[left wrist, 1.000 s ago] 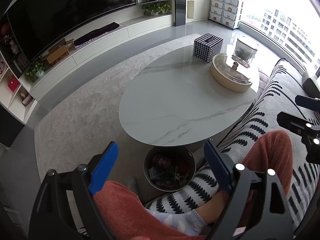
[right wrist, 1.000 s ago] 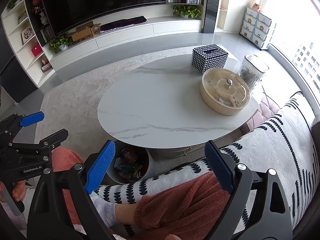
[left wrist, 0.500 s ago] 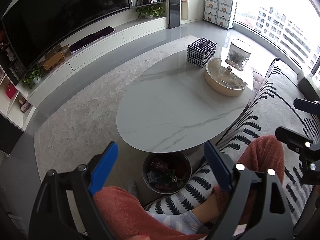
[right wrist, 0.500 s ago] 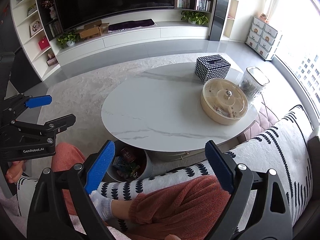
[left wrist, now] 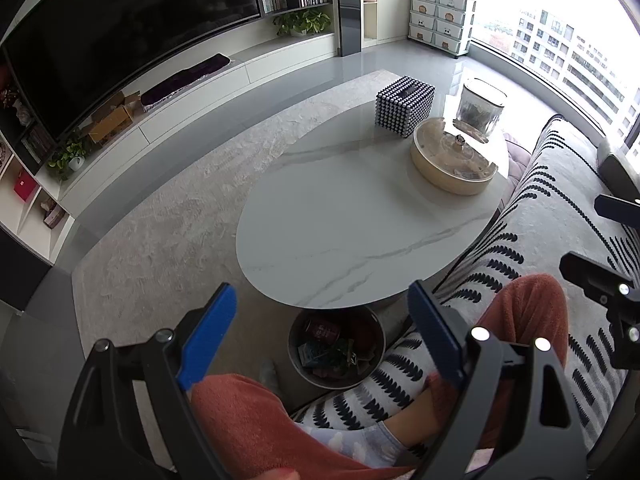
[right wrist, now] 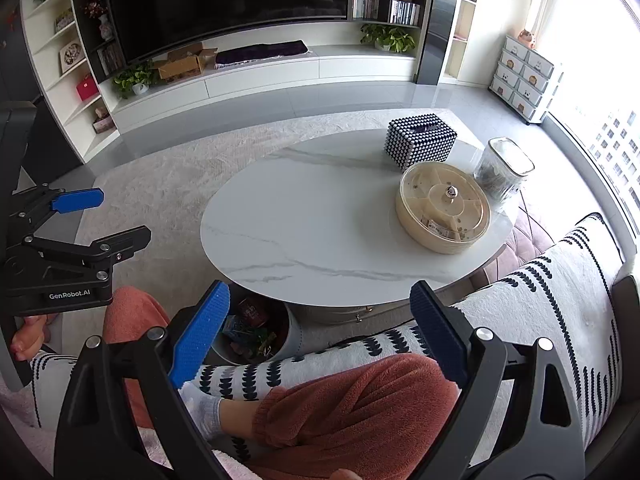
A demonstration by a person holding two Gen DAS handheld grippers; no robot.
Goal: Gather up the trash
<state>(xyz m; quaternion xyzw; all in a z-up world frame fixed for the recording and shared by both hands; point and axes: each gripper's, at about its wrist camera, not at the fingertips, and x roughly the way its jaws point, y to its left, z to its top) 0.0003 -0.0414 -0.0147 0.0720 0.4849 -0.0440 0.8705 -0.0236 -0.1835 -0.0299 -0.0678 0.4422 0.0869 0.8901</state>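
Jaws wide, empty; trash bin (left wrist: 336, 350) (right wrist: 256, 330) below between them, apart

The near table (right wrist: 304, 216) stretch lay bare; a tissue box (right wrist: 420, 140), snack tray (right wrist: 442, 206) and jar (right wrist: 502, 170) crowded its far end.

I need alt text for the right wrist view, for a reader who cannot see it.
The open right gripper, holding nothing, points down at a white marble table and a trash bin full of wrappers under its near edge. The person's legs in red trousers rest on a patterned sofa.
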